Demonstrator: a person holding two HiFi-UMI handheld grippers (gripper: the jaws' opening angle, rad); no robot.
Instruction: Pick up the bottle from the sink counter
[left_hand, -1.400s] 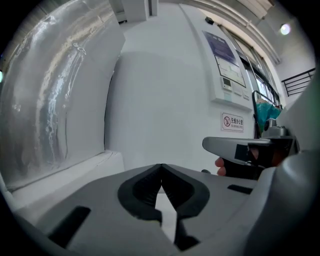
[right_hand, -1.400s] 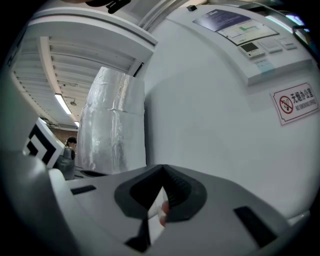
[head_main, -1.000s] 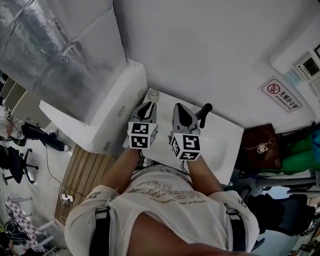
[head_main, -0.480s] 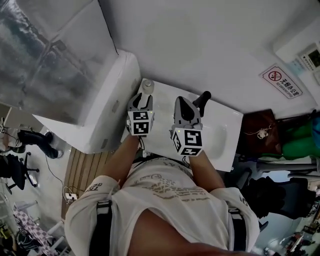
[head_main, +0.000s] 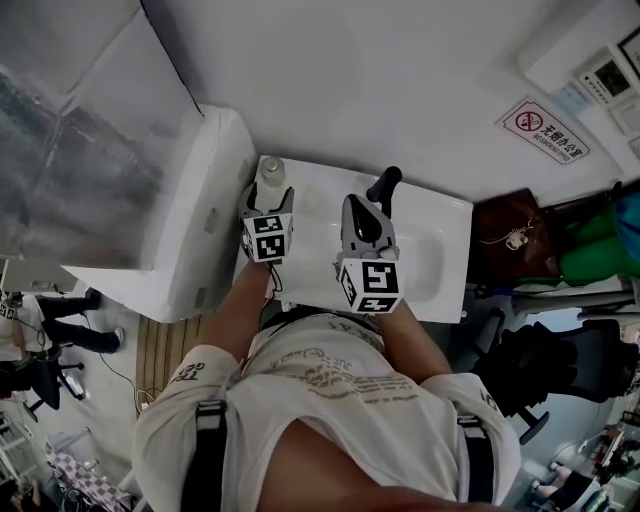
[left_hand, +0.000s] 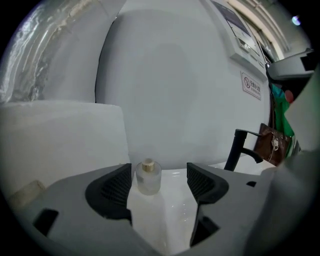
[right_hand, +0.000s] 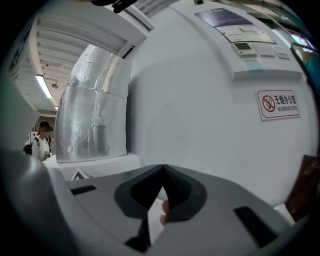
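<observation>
A small frosted glass bottle (left_hand: 148, 177) with a gold cap stands upright on the white sink counter (head_main: 300, 235), at its far left corner by the wall. In the head view the bottle (head_main: 271, 170) sits just beyond my left gripper (head_main: 268, 200). In the left gripper view my left gripper (left_hand: 159, 181) is open. Its jaws have just been opening, and the bottle stands at their tips near the left pad (left_hand: 116, 186), with no pad pressing on it. My right gripper (head_main: 362, 215) hovers over the basin near the tap. In its own view the right gripper (right_hand: 162, 187) is shut, its tips meeting on nothing.
A black tap (head_main: 385, 187) rises at the back of the basin, right of the bottle; the tap (left_hand: 237, 150) also shows in the left gripper view. A white box-shaped unit (head_main: 190, 240) flanks the counter's left edge. A brown bag (head_main: 510, 240) hangs to the right. The wall stands close behind.
My left gripper has dropped and moved forward to the bottle at the counter's corner, and its jaws have spread apart. The right gripper has shifted only slightly.
</observation>
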